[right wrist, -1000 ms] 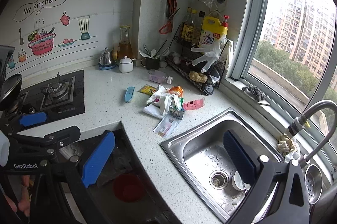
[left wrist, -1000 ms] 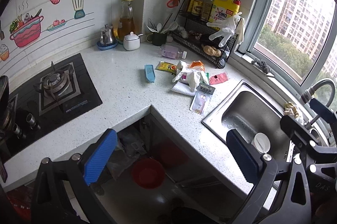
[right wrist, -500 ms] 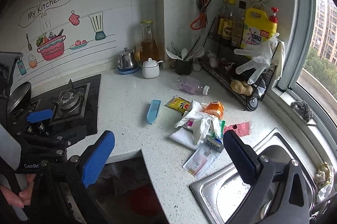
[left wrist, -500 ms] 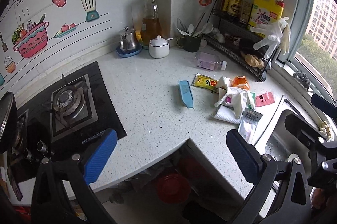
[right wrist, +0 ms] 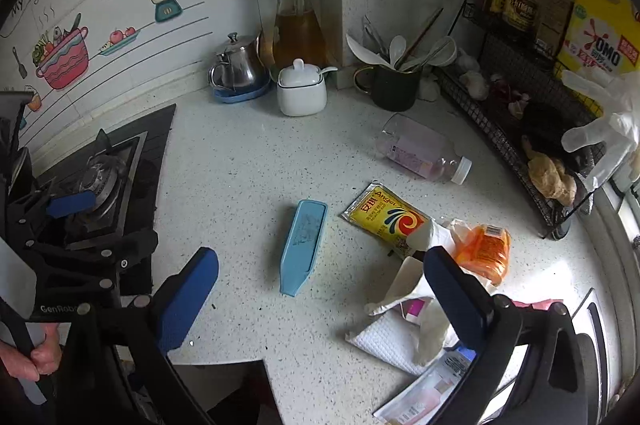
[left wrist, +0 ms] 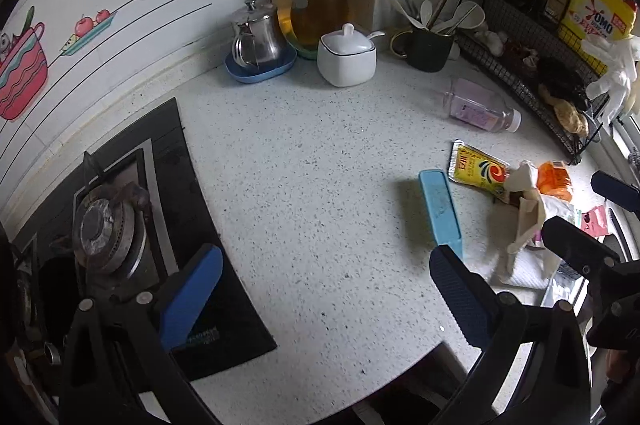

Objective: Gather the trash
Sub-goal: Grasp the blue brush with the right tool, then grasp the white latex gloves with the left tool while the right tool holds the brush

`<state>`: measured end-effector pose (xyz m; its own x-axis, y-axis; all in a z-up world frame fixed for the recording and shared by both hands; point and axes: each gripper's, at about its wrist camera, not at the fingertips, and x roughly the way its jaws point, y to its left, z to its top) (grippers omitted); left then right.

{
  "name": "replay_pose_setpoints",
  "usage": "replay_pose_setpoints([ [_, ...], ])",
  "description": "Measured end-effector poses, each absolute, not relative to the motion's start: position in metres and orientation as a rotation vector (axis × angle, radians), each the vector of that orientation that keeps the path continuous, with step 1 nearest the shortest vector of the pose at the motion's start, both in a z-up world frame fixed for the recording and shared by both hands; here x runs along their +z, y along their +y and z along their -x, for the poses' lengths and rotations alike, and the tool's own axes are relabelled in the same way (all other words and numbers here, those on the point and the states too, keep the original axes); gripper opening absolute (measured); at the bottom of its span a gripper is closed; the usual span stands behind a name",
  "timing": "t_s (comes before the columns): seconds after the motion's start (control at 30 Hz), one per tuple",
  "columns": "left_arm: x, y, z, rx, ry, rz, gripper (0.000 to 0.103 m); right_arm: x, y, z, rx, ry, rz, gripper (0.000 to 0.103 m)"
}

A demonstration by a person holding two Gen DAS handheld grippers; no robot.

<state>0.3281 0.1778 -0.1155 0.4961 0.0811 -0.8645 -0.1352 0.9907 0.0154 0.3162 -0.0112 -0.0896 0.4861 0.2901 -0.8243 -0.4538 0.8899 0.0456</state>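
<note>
Your left gripper (left wrist: 324,293): jaws wide apart, nothing between them, hanging over the speckled countertop (left wrist: 312,185) with its left pad above the edge of the black gas hob (left wrist: 120,225).
Your right gripper (right wrist: 320,297): jaws also spread, holding nothing, over the counter's front edge; its right finger covers part of the trash pile.
Your hand (right wrist: 36,357): gripping the left tool's handle, seen low on the left in the right wrist view.
Blue case (right wrist: 303,245): flat on the counter, lying between your right gripper's fingers and just beyond them.
Yellow sachet (right wrist: 386,217): flat, just right of the blue case.
Orange packet (right wrist: 484,249): beside the sachet, touching crumpled white paper (right wrist: 416,285).
White napkin (right wrist: 384,341): under that paper, near the counter edge.
Plastic bottle (right wrist: 424,153): on its side, cap right, beyond the sachet.
Back corner: steel teapot (right wrist: 236,69), white sugar jar (right wrist: 301,93), dark utensil mug (right wrist: 396,85).
Wire rack (right wrist: 520,129): along the right wall.
</note>
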Motion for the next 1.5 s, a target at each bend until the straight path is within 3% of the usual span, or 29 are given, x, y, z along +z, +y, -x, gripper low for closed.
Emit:
replay_pose_setpoints([
  [0.13,-0.146,0.195,-0.368,0.092,1.095,0.039,0.103,-0.121,0.002,-0.345,0.395,1.048,0.174,0.095],
  [0.37,-0.2,0.214,-0.416,-0.004,1.212,0.02,0.103,-0.17,0.019,-0.378,0.305,1.195,0.117,0.095],
  [0.53,-0.22,0.218,-0.434,-0.028,1.238,-0.022,0.103,-0.198,0.023,-0.386,0.272,1.284,0.108,0.083],
  [0.8,-0.229,0.223,-0.444,-0.071,1.258,-0.026,0.103,-0.202,0.021,-0.384,0.235,1.308,0.118,0.055],
  [0.87,-0.228,0.223,-0.444,-0.076,1.257,-0.029,0.103,-0.2,0.023,-0.383,0.213,1.297,0.142,0.036],
  [1.17,-0.2,0.197,-0.421,-0.171,1.228,-0.026,0.103,-0.17,-0.007,-0.357,0.19,1.246,0.072,0.035],
  [1.5,-0.153,0.087,-0.409,-0.381,1.143,-0.126,0.103,-0.09,-0.104,-0.303,0.01,1.138,-0.024,0.035],
])
